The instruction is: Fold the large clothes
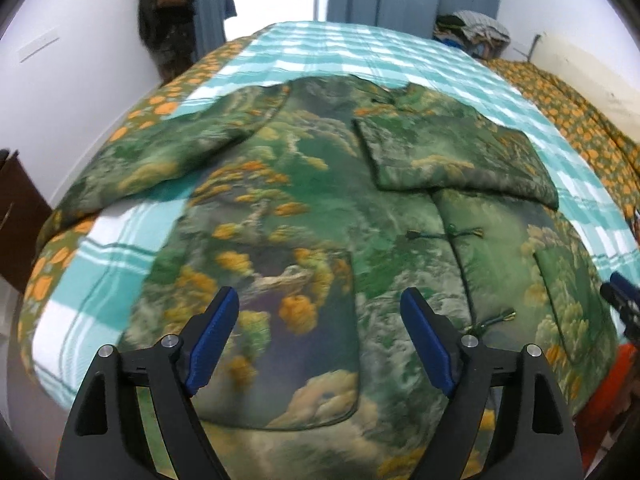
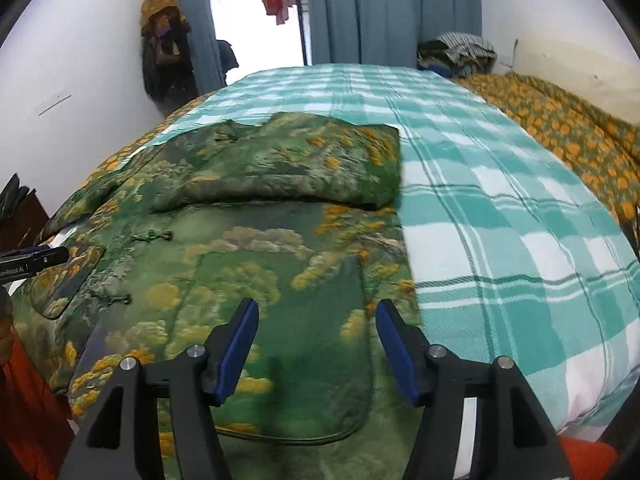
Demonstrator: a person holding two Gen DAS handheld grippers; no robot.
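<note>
The left gripper (image 1: 320, 316) hangs above the jacket (image 1: 320, 216) with its blue pads (image 1: 212, 344) spread wide and nothing between them. Under and just ahead of its jaws lies a rounded patch pocket (image 1: 280, 340) on the jacket's front. To the right of the jaws run the front opening and two knotted cord fastenings (image 1: 496, 318), one nearer, one farther. At the far right edge of this view the tip of the right gripper (image 1: 622, 300) shows.

The right gripper (image 2: 316, 320) also has its jaws apart and empty, held over the jacket's other front pocket (image 2: 304, 360). Just right of its right pad the jacket's edge meets the teal checked sheet (image 2: 500, 240). To the left of the jaws the cord fastenings (image 2: 116, 300) appear again, and beyond them, at the left border, the left gripper's body (image 2: 32, 262).

Farther ahead of both pairs of jaws, one sleeve (image 2: 288, 164) is folded across the jacket's chest, lying flat on it. The other sleeve (image 1: 160, 160) stretches out ahead and to the left of the left jaws, reaching the orange-flowered cover (image 1: 160, 108) at the bed's side.

Beyond the jacket the sheet continues to the far end of the bed. Past it hang blue curtains (image 2: 392, 12), with a heap of clothes (image 2: 456, 52) to the right and garments on the wall (image 2: 164, 40) to the left.
</note>
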